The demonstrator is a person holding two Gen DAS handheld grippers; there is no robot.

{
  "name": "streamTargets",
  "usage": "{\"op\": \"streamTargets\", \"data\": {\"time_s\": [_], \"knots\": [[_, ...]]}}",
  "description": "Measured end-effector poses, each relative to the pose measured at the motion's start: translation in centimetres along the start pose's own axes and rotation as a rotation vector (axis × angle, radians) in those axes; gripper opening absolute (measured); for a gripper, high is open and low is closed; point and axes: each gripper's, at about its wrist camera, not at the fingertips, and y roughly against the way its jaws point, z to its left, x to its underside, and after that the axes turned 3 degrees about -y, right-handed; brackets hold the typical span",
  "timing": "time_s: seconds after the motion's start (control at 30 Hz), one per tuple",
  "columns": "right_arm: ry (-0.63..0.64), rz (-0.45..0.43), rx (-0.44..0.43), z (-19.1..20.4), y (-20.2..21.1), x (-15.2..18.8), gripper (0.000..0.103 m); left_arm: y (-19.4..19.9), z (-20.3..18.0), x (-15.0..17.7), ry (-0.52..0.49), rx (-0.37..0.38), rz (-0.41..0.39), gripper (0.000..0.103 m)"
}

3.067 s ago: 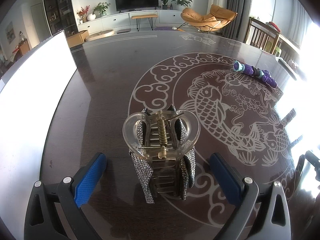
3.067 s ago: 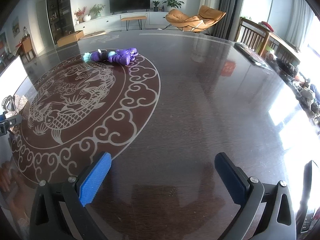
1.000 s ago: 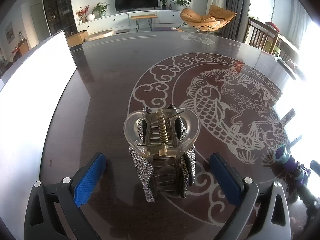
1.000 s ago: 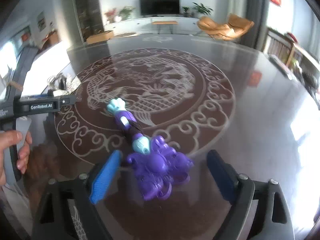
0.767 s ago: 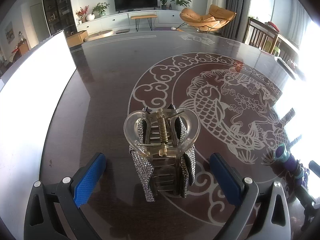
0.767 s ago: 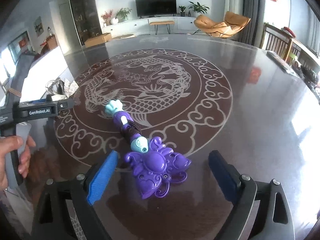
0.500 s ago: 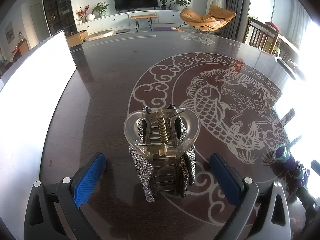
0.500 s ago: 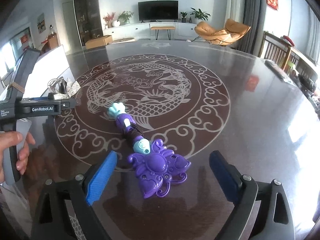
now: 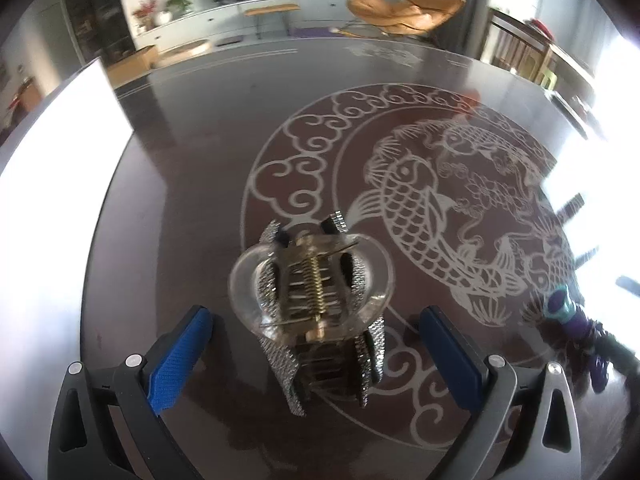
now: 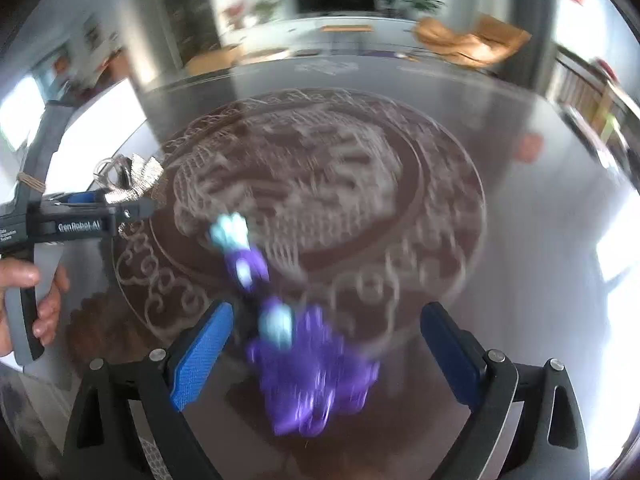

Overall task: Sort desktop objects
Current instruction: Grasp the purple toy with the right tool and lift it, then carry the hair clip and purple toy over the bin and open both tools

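Observation:
A clear hair claw clip (image 9: 316, 312) with rhinestone sides stands on the dark table (image 9: 200, 140). It sits between the blue pads of my left gripper (image 9: 316, 346), which is open, both pads well clear of it. A purple toy wand (image 10: 304, 368) with a teal tip lies on the table between the fingers of my right gripper (image 10: 326, 350). That gripper is open wide and neither pad touches the wand. The picture there is blurred. The wand (image 9: 576, 320) also shows at the right edge of the left wrist view. The left gripper (image 10: 80, 220) and the clip (image 10: 132, 180) show at far left.
A bright white flat surface (image 9: 48, 200) covers the table's left side. A person's hand (image 10: 24, 300) holds the left gripper's handle. A round koi pattern (image 9: 420, 208) is inlaid in the tabletop. Chairs and a living room lie beyond the far edge.
The wand, once at the far side of the pattern, now lies near me outside the right pads' grip. The right view has swung and blurred. The left view tilted slightly; the clip stays put.

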Motion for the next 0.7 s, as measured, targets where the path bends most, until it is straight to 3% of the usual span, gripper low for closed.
{"op": "streamTargets", "data": {"time_s": [0.07,0.13,0.23,0.3,0.33,0.5,0.7], "knots": [[0.051,0.110,-0.050,0.7,-1.0,-2.2,0.094,0.9,-0.2,0.0,-0.014,0.002,-0.053,0.055],[0.109,0.184,-0.075,1.9,-1.8,-3.4,0.086,1.3,-0.2,0.2,-0.017,0.018,-0.053,0.055],[0.250,0.317,-0.015,4.2,-3.9,-2.9,0.048,2.2,-0.3,1.4,-0.036,0.016,-0.074,0.055],[0.273,0.321,0.016,4.6,-4.0,-2.2,0.037,3.4,0.2,2.5,-0.034,0.013,-0.102,0.055],[0.243,0.328,0.001,4.4,-4.0,-2.0,0.025,4.0,0.5,3.3,-0.020,0.022,-0.115,0.055],[0.216,0.272,0.022,4.4,-2.2,-1.1,0.024,7.5,1.0,6.8,0.005,0.042,-0.203,0.055],[0.191,0.145,0.000,5.3,3.4,-1.9,0.023,12.8,1.5,9.1,0.049,0.074,-0.314,0.055]]}}
